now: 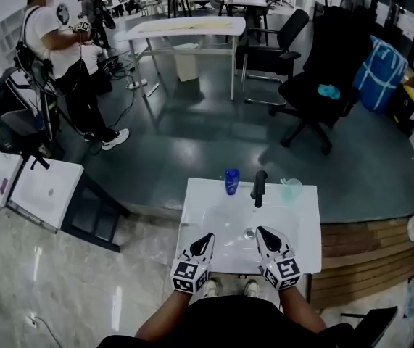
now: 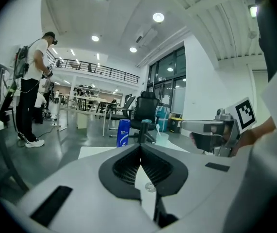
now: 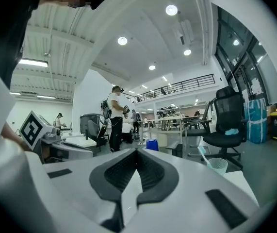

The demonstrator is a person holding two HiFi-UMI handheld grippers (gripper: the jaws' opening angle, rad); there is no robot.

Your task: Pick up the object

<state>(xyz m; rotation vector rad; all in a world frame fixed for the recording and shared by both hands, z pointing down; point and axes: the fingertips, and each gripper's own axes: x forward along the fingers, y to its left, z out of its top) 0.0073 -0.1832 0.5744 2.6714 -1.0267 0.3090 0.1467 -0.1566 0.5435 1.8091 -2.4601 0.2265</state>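
A white washbasin [image 1: 207, 209] stands in front of me with a black tap [image 1: 259, 187] at its back edge. A blue bottle [image 1: 232, 181] is left of the tap and a clear cup [image 1: 291, 188] holding a toothbrush is right of it. My left gripper [image 1: 209, 236] and right gripper [image 1: 260, 230] hover side by side over the basin's near part, both shut and empty. The left gripper view looks past the closed tips [image 2: 140, 148] at the blue bottle [image 2: 123, 133] and the cup [image 2: 162, 138]. In the right gripper view the closed tips [image 3: 137, 152] point toward the bottle [image 3: 152, 144].
A drain [image 1: 249, 233] lies in the basin between the grippers. A second white unit [image 1: 43, 191] stands to the left. Beyond are a black office chair [image 1: 323, 85], a white table [image 1: 185, 27] and a standing person [image 1: 58, 56]. A wooden platform edge [image 1: 366, 252] is on the right.
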